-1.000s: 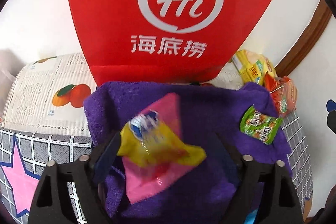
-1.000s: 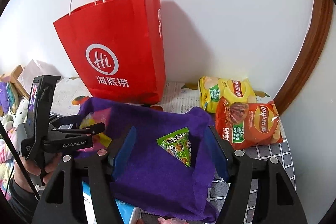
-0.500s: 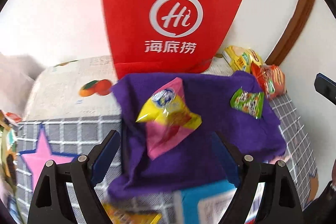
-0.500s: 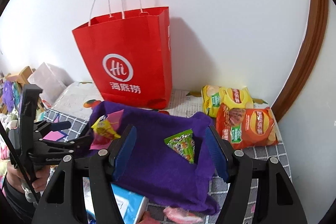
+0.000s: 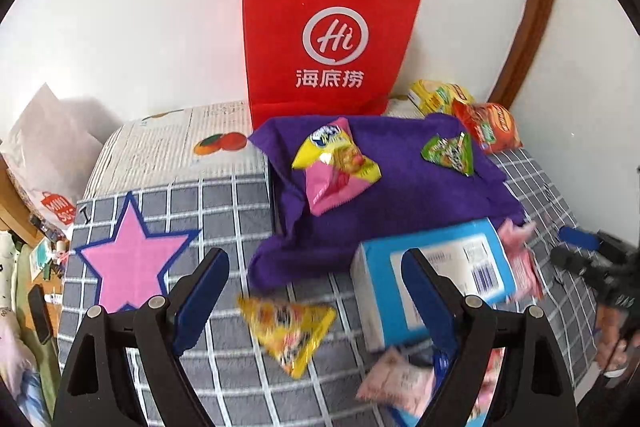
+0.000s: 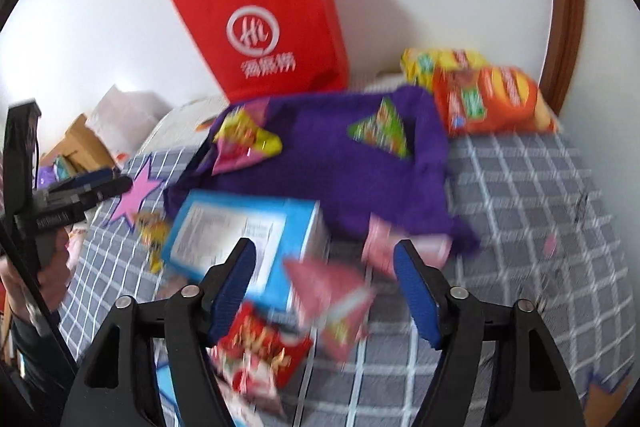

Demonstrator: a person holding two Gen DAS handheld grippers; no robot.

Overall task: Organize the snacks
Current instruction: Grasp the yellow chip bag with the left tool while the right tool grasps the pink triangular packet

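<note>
Hovering over the snack clutter, left tool (image 5: 314,301) and right tool (image 6: 322,285) both agape, empty.

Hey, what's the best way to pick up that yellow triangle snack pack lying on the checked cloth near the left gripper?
Probably pinch the yellow pack across its puffed middle, coming down from above: it lies flat on the checked cloth, clear of the blue box, so its thin edges offer little to grip.

Paper bag (image 5: 320,39): red, white circular logo and white lettering. Cloth (image 5: 404,195): solid purple. Blanket (image 5: 224,211): grey with white grid lines and a pink star (image 5: 130,259) outlined in blue. Box (image 5: 436,275): light blue with a white label. Snack packets: yellow and pink (image 5: 336,163); green (image 5: 450,153); orange (image 5: 490,127). Gripper pads (image 5: 202,301): blue.
</note>
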